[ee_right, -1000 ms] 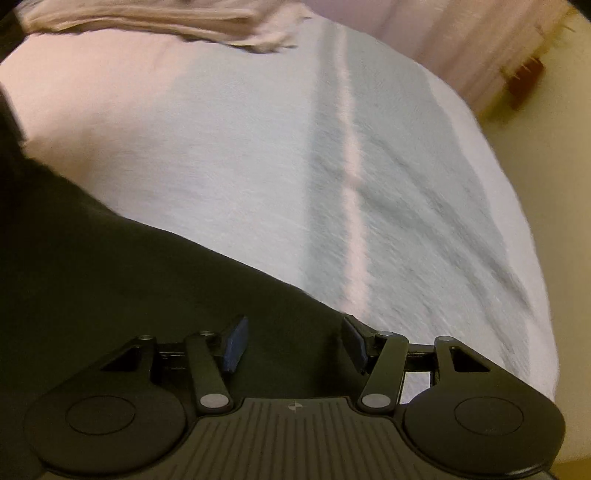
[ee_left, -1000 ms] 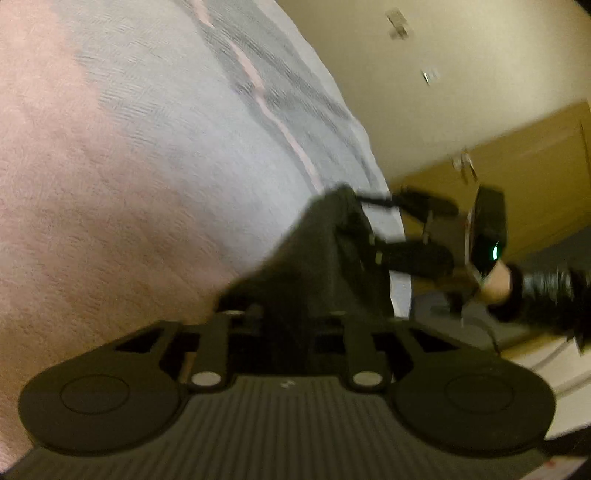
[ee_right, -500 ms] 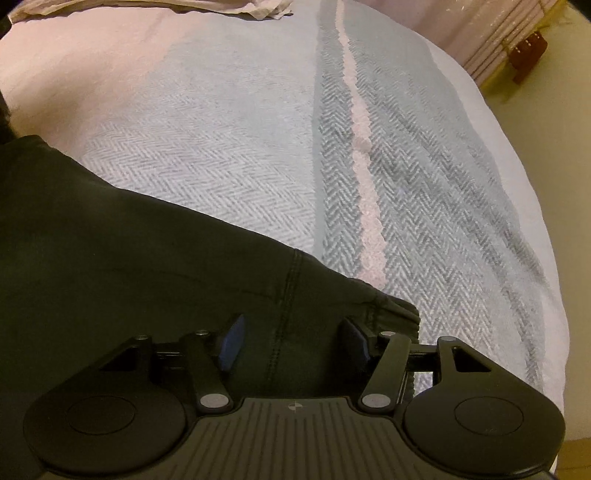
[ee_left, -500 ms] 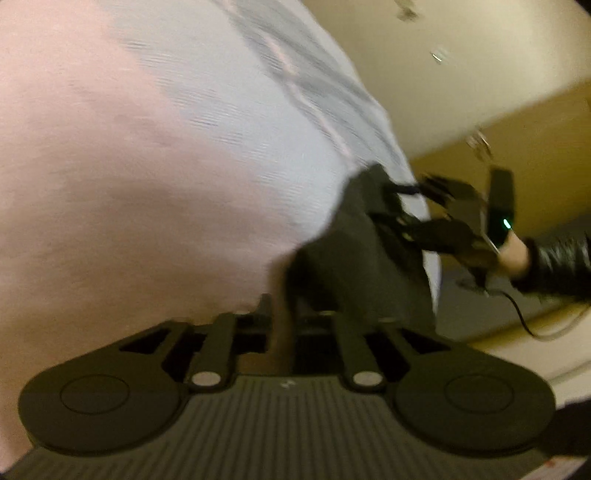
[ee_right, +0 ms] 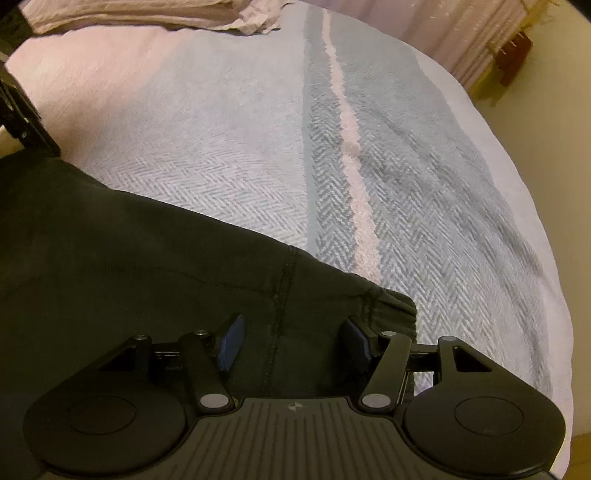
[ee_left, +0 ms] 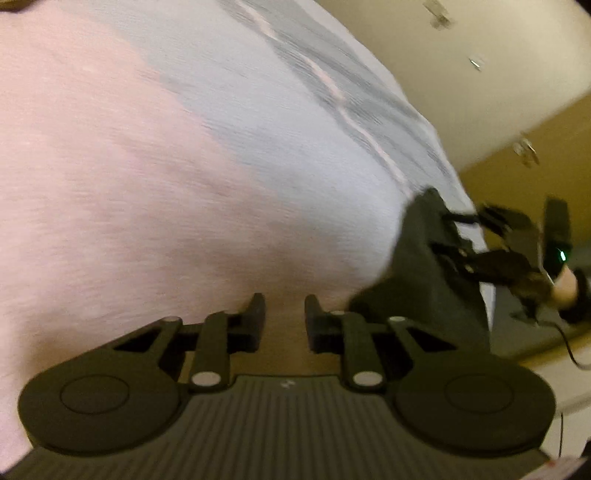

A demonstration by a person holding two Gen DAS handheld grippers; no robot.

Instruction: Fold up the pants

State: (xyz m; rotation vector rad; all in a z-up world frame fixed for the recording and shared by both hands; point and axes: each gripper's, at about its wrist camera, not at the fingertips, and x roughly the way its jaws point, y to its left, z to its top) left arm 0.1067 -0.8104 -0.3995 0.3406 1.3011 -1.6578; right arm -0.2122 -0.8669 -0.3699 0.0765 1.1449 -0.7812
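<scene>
Left wrist view shows my left hand-held gripper [ee_left: 283, 314] with a narrow gap between its 2 jaws and nothing in that gap; only the pale pink part of the bedspread [ee_left: 155, 177] shows through it. Its jaws have just been closing a little, with no cloth between them. The pants [ee_left: 424, 280], dark and bunched, lie just beside that gripper toward the bed's edge, near its right finger [ee_left: 314, 317]. Farther along the pants I can see my right hand-held gripper [ee_left: 458, 236] reaching in at the far end of the cloth, with a hand [ee_left: 565, 284] in a dark sleeve behind it; the picture is blurred there, so I cannot tell contact from this side.

From the right wrist view, the right hand-held gripper [ee_right: 291, 339] has its jaws standing apart, the blue pads [ee_right: 231, 341] on either side of a seam in the pants [ee_right: 155, 266]. The cloth lies flat between them and neither pad presses it. The waistband end of the pants sits just past the right pad, on the blue herringbone bedspread [ee_right: 424, 206]. Crumpled pale linen [ee_right: 147, 14] lies at the far end of the bedspread, well apart from the pants.
</scene>
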